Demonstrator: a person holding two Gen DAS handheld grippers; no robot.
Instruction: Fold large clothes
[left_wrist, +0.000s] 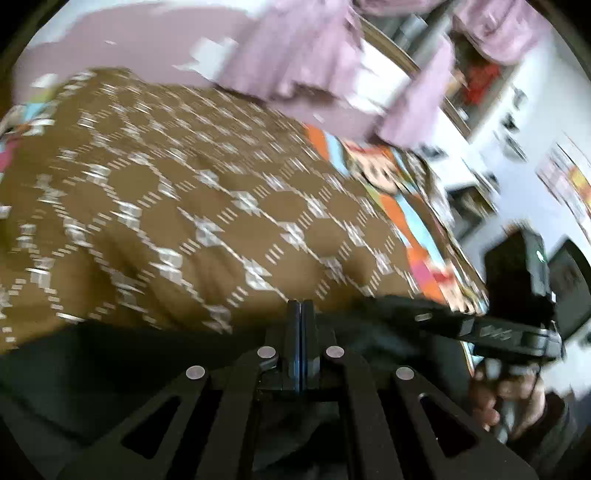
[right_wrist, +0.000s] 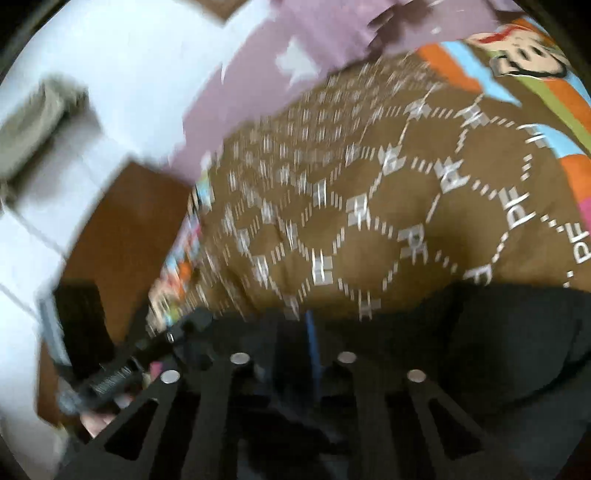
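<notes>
Both views blurred. Left gripper pressed together, no cloth visibly pinched. Right gripper state unclear. Black garment lay bottom of frame, on brown bedspread.

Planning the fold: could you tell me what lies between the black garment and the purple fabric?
The brown patterned bedspread, otherwise bare, visible in both wrist views.

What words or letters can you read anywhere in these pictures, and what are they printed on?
"PF": white letters repeated across the brown patterned bedspread, clearest in the right wrist view.
White marking on the side of the right gripper: too blurred to read.
Wall pictures: too blurred to read.
</notes>
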